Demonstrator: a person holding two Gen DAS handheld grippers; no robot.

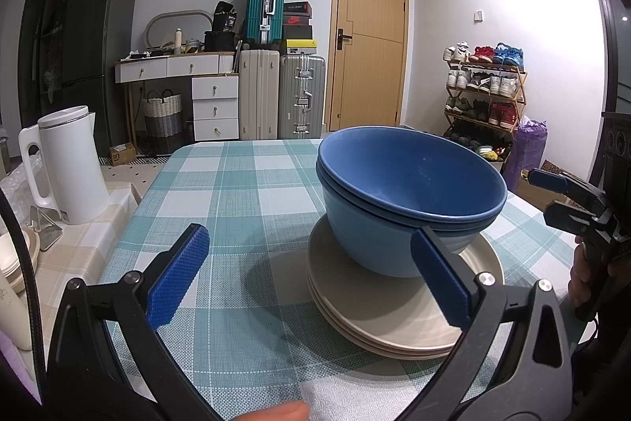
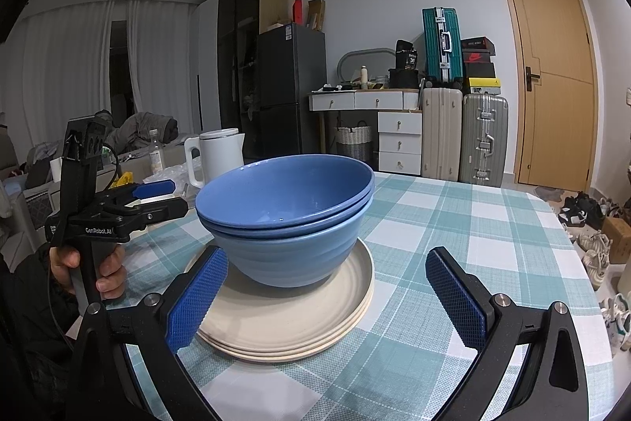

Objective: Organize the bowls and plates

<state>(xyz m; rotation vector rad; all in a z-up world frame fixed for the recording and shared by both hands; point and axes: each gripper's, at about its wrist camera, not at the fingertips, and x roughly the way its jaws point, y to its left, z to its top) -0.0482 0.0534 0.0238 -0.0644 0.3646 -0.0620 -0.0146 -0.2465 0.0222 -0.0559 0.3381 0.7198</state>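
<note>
Checked tablecloth covers table. White kettle at 9 o'clock, on beige side surface. Wooden door at 12 o'clock; suitcases and white drawers toward 11. Shoe rack at 2 o'clock.

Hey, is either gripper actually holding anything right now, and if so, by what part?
Nothing is held. The left gripper and right gripper are both open, with the stacked blue bowls resting on the cream plates, untouched.
</note>
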